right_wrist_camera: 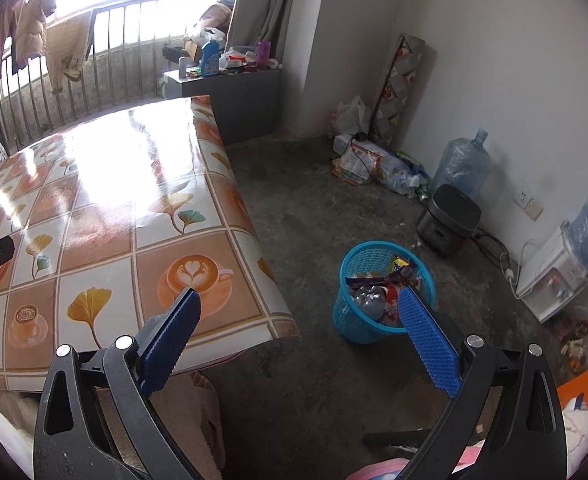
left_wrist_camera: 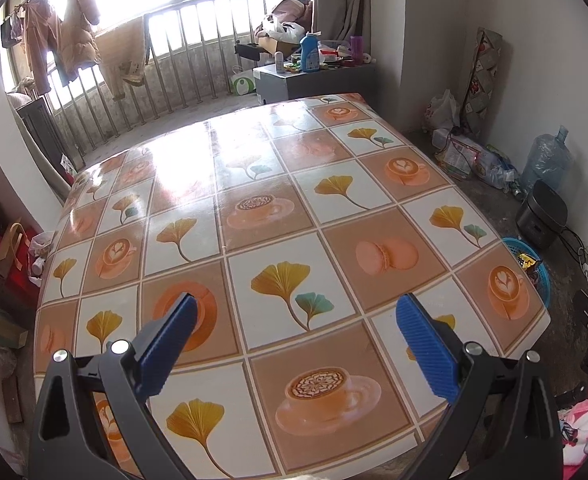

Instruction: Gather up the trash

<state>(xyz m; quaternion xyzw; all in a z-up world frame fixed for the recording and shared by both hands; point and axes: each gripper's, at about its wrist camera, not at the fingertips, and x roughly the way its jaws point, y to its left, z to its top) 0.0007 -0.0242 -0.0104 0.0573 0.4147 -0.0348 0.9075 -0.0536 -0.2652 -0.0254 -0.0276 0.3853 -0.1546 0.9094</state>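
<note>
Both tongs wide open, holding nothing. Trash already inside blue basket point(right_wrist_camera: 386, 292) on floor, just ahead of right tongs point(right_wrist_camera: 298, 316); left tongs point(left_wrist_camera: 296, 320) farther, above table point(left_wrist_camera: 253, 184).

The right gripper point(right_wrist_camera: 298, 312), black-framed with blue ribbed pads, hangs with its jaws spread wide and nothing between them. Past its right finger, a round blue plastic mesh basket point(right_wrist_camera: 358, 320) stands on the grey concrete floor point(right_wrist_camera: 302, 208), holding wrappers and a crumpled clear bottle point(right_wrist_camera: 368, 300). Left of the basket is the table with the glossy coffee-and-leaf patterned cloth point(right_wrist_camera: 105, 216); behind the basket, near the wall, sits a dark rice cooker point(right_wrist_camera: 448, 220).
</note>
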